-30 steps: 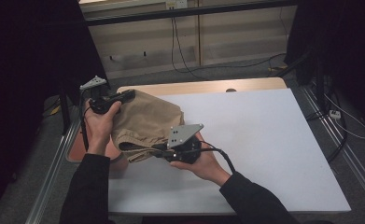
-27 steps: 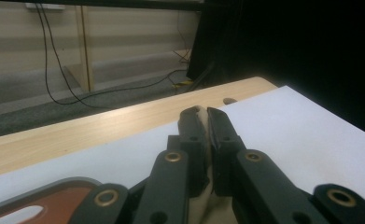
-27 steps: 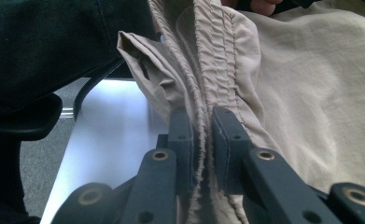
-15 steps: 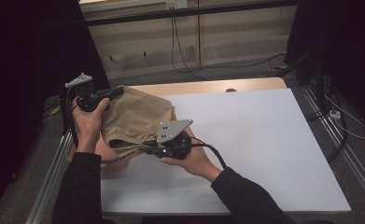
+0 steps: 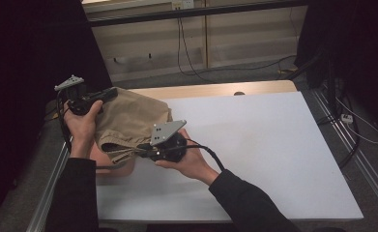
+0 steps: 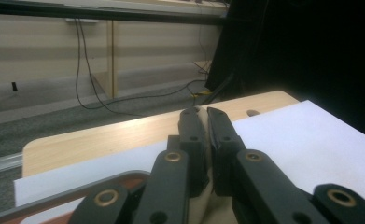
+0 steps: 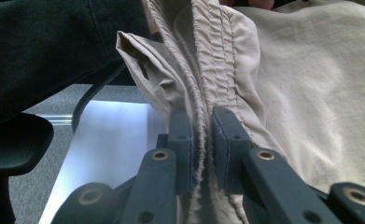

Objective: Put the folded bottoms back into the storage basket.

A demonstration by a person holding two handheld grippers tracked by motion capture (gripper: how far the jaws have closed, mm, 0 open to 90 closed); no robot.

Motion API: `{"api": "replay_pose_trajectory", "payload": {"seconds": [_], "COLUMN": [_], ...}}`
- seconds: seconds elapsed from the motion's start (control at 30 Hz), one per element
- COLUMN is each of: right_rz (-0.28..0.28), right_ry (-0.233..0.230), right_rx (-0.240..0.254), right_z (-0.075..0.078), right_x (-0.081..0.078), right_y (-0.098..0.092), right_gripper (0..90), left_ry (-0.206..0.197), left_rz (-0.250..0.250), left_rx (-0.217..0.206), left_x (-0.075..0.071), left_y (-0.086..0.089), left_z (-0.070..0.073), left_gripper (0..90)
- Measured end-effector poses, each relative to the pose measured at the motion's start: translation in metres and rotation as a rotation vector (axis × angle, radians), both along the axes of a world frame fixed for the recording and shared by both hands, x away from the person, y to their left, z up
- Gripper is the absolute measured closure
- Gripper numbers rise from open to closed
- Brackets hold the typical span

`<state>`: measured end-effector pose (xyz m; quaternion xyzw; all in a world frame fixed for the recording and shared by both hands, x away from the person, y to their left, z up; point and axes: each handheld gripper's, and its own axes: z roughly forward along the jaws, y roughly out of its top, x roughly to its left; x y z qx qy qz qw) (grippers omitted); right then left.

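Observation:
A tan garment (image 5: 128, 121) with an elastic waistband hangs bunched over the table's left end, held up between both grippers. My left gripper (image 5: 110, 93) is at its far upper edge. In the left gripper view the jaws (image 6: 207, 116) are pressed together, with tan cloth (image 6: 209, 198) showing low between them. My right gripper (image 5: 142, 151) points left at the near edge. Its jaws (image 7: 201, 123) are shut on the gathered waistband (image 7: 208, 56), and the rest of the cloth (image 7: 320, 93) spreads to the right.
A reddish tray (image 5: 110, 168) lies under the garment at the table's left edge. The white table sheet (image 5: 273, 145) stretches to the right. A wooden strip (image 5: 210, 90) with a small hole (image 5: 239, 93) runs along the far side. Cables lie on the floor beyond.
Both hands have moved left with the garment. The left gripper has risen and swung out past the table's left edge, drawing the cloth up. The right gripper followed to the left.

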<state>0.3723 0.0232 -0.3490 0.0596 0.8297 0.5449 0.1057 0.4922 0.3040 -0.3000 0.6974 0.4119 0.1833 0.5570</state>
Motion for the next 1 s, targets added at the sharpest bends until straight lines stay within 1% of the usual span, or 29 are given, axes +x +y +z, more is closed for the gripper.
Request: {"api": "replay_pose_trajectory", "payload": {"seconds": [0.07,0.1,0.2,0.27,0.37,0.5,0.6,0.7,0.8,0.87,0.93,1.0], "right_rz": [0.003,0.004,0.008,0.011,0.014,0.016,0.021,0.025,0.027,0.033,0.034,0.038], "right_ry": [-0.002,-0.002,-0.003,-0.002,-0.005,-0.006,-0.005,-0.007,-0.011,-0.013,-0.012,-0.013], "right_rx": [0.001,0.0,-0.003,0.0,0.003,0.0,0.001,0.001,0.001,0.008,0.012,0.01], "right_z": [0.001,0.001,0.0,0.0,0.003,0.005,0.006,0.008,0.012,0.014,0.015,0.017], "right_x": [0.001,0.001,0.002,0.002,0.003,0.003,0.005,0.006,0.007,0.007,0.007,0.007], "right_y": [0.004,0.005,0.011,0.013,0.015,0.02,0.025,0.03,0.034,0.036,0.038,0.041], "right_gripper": [78.6,78.6,78.6,78.6,78.7,78.6,78.6,78.6,78.7,78.6,78.6,78.7], "left_ry": [0.001,0.005,0.009,0.007,-0.003,0.002,0.003,-0.004,0.005,0.012,0.009,0.005], "left_rz": [0.013,0.027,0.032,0.035,0.035,0.051,0.055,0.064,0.077,0.077,0.084,0.087], "left_rx": [-0.008,0.005,0.007,-0.005,-0.006,-0.015,-0.009,-0.012,-0.007,-0.02,-0.013,-0.018], "left_x": [0.0,0.0,0.001,0.001,0.001,0.002,0.002,0.003,0.003,0.004,0.004,0.003], "left_y": [0.003,0.005,0.008,0.01,0.014,0.021,0.025,0.029,0.034,0.038,0.04,0.043], "left_z": [0.0,0.0,-0.001,0.0,0.0,0.0,0.001,0.004,0.006,0.006,0.006,0.007], "left_gripper": [86.4,86.4,86.4,86.4,86.4,86.4,86.4,86.4,86.4,86.4,86.4,86.4]}}
